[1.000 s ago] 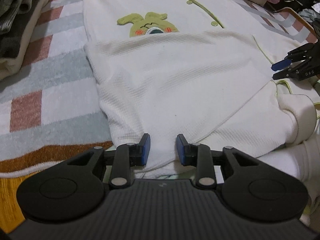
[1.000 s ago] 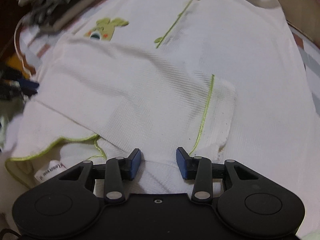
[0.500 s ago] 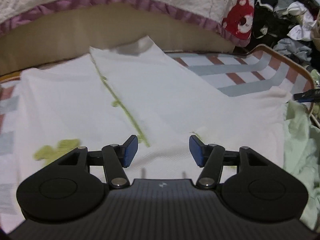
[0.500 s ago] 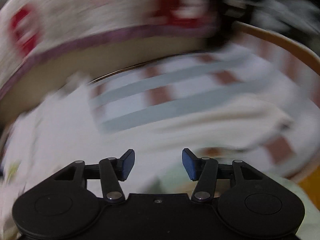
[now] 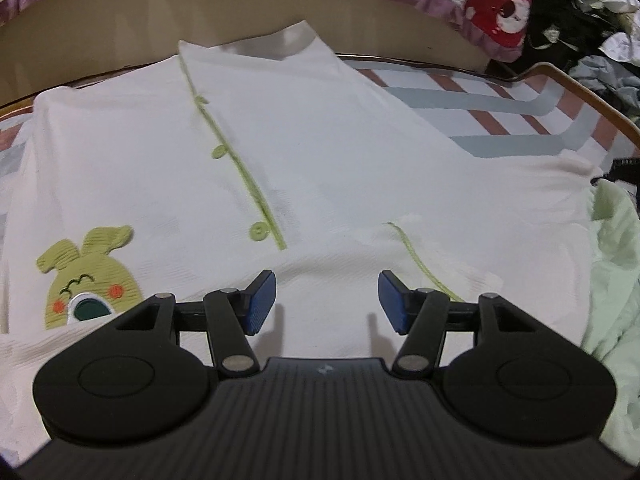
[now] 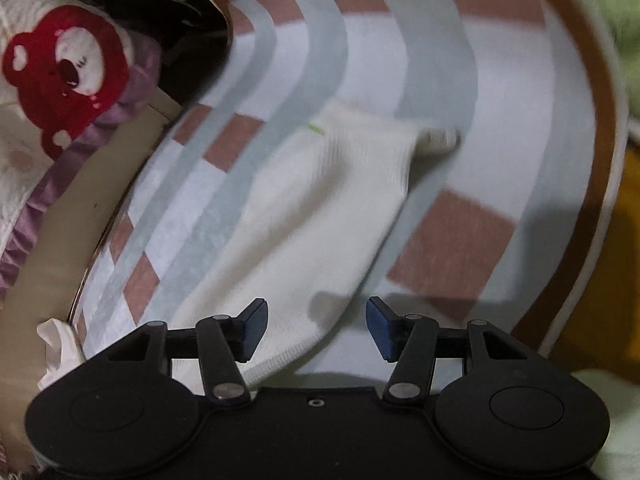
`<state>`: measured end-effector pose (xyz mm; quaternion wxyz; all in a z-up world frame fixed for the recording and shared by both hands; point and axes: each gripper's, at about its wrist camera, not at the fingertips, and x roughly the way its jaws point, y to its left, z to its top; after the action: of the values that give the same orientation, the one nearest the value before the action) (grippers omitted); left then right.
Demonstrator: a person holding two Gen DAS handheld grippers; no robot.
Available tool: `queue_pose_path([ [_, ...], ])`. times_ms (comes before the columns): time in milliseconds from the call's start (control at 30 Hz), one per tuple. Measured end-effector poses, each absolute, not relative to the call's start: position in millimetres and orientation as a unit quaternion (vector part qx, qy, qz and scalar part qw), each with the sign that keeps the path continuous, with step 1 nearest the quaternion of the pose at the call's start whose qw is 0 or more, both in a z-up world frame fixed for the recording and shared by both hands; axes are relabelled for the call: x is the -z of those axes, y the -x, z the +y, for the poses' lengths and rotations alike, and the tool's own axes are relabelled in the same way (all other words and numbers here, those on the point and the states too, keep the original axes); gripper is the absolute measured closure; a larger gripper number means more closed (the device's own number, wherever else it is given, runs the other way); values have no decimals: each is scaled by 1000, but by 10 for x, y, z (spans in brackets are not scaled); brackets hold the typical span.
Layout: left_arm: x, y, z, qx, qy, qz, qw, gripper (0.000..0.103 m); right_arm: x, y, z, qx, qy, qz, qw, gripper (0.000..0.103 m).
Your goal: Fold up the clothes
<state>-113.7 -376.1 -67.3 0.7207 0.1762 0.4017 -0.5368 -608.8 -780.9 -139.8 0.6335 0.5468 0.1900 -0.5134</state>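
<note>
A cream button-up top [image 5: 320, 152] with green piping, green buttons and a green rabbit patch [image 5: 86, 276] lies spread on a striped blanket. One part of it is folded across its near end, under my left gripper [image 5: 326, 306], which hovers open just above the cloth with nothing between its fingers. In the right wrist view the top's cream sleeve [image 6: 316, 216] stretches away over the blanket. My right gripper [image 6: 316, 326] is open over the sleeve's near hem, holding nothing.
The striped grey, pink and white blanket [image 6: 440, 80] has a brown border [image 6: 576, 168]. A pale green garment [image 5: 616, 280] lies at the right. A quilt with a red bear [image 5: 500, 8] and a heap of dark clothes [image 5: 580, 20] lie beyond.
Both grippers swung up and away from the folded near edge and opened wider. The left now faces the collar end; the right turned right onto the outstretched sleeve.
</note>
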Motion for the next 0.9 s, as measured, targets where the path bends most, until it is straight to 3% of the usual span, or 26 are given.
queue_pose_path([
  [167,633,1109,-3733,529,-172,400,728,47,1445,5820,-7804,518,-490,201,671,41],
  [200,638,1108,-3726,527,-171,401,730,47,1453,5766,-7803,519,-478,203,679,44],
  [300,664,1104,-3700,520,-168,406,732,47,1494,5640,-7841,524,-443,219,693,96],
  [700,581,856,-3248,472,-114,424,765,47,164,4331,-6872,306,-297,165,889,97],
  [900,582,780,-2974,446,-86,427,782,47,91,3231,-5873,90,-308,186,929,97],
])
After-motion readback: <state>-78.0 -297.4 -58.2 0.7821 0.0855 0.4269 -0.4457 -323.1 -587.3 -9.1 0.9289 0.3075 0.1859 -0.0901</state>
